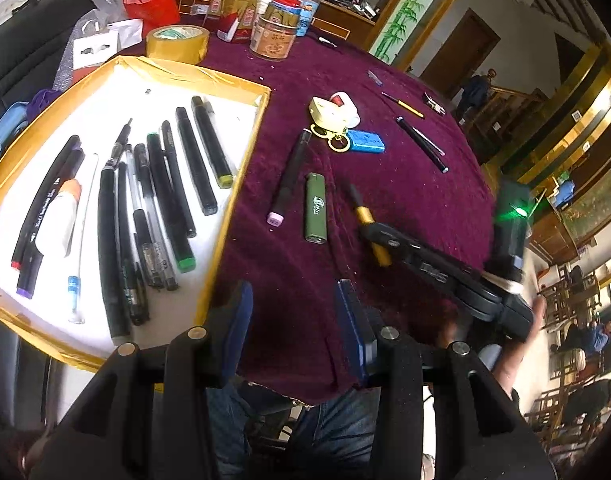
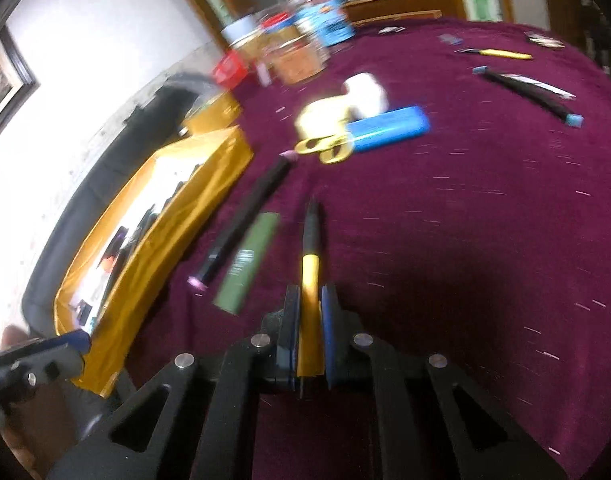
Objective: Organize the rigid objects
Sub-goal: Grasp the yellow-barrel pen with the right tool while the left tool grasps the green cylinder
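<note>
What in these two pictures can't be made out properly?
- Green lighter print: right wrist view, motion blur.
- Yellow pen rear end: right wrist view, hidden between the shut right tool.
- Tray contents: right wrist view, hidden by its wall and glare.
- Jar labels: left wrist view, too small.

Large public hall, likely a teahouse or dining room, not a home.
A round table draped in maroon cloth is seen, cluttered with jars and a tape roll; wooden chairs, seated people, gilded trim and bamboo-painted panels are shown behind.
</note>
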Demonstrator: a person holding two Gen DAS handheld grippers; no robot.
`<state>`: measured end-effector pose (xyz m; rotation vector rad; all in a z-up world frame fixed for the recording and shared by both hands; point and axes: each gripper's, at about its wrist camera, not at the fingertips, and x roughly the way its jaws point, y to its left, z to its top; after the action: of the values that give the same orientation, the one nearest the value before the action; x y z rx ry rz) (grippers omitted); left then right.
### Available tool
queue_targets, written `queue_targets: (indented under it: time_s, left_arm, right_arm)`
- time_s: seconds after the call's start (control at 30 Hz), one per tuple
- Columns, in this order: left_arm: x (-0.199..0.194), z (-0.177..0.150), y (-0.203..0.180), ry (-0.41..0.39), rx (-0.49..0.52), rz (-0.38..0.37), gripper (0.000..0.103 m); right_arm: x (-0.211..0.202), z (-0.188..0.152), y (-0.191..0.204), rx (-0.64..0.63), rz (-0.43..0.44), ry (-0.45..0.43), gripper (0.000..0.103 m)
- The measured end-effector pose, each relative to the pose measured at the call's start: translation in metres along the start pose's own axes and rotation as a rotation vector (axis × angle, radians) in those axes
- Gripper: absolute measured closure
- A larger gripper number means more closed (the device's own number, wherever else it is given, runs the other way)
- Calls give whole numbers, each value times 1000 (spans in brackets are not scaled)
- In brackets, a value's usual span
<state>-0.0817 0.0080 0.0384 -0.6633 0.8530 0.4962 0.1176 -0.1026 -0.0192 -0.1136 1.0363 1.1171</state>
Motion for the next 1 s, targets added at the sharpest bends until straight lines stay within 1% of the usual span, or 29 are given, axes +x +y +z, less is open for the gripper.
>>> queue_targets:
  time_s: [0.1,0.17,0.27,0.33,0.4,0.47,0.5,0.57,0.63,0.7,0.77,0.83,0.87,0.93,0.97,1.0]
  left_arm:
    - [7,3,-8,18,15,0,63]
    - [12,7,-16,28,34,-5,63]
    - [24,19,-30,48,75,-23,63]
    - [37,30,-39,70,108,-29,63]
    - [53,40,-44,92,124,-7,63]
    - [72,50,-43,131,114,-5,63]
    - [82,54,-41,158,100,-8,63]
    - [95,60,-37,186,73,-19,63]
    - [105,64,-36,209,60,0,70]
    - [112,67,-39,214,73,7,70]
    - [115,69,-41,208,88,45,71]
    - [121,71,-41,213,96,67,71]
    - [125,71,-39,227,94,70,71]
    - [127,72,-38,216,96,71,72]
    - [127,72,-38,211,104,81,76]
    - [126,70,-38,205,110,99,82]
  right_arm:
    - [-24,-6,-21,29,-89,-47,94]
    - [-34,-9,-32,32,-166,-71,94]
    - [-31,-12,-43,29,-223,-66,94]
    - [-29,-13,-44,21,-226,-82,93]
    - [-27,-12,-39,-7,-253,-83,93]
    - [-25,-12,-36,-20,-262,-83,93]
    - [-26,-12,-38,-13,-254,-83,93]
    - [-26,-11,-39,-6,-242,-84,93]
    - [-27,-12,-39,-6,-243,-85,93]
    - [-28,-13,-38,-12,-248,-86,93]
    - [-28,-13,-39,-11,-247,-86,93]
    - [-27,-13,-39,-11,-247,-86,93]
    - [-27,-13,-39,-11,-247,-87,93]
    - [-27,-13,-39,-11,-247,-87,93]
    - [-28,-13,-39,-10,-247,-87,93]
    - [-27,-13,-38,-10,-247,-86,93]
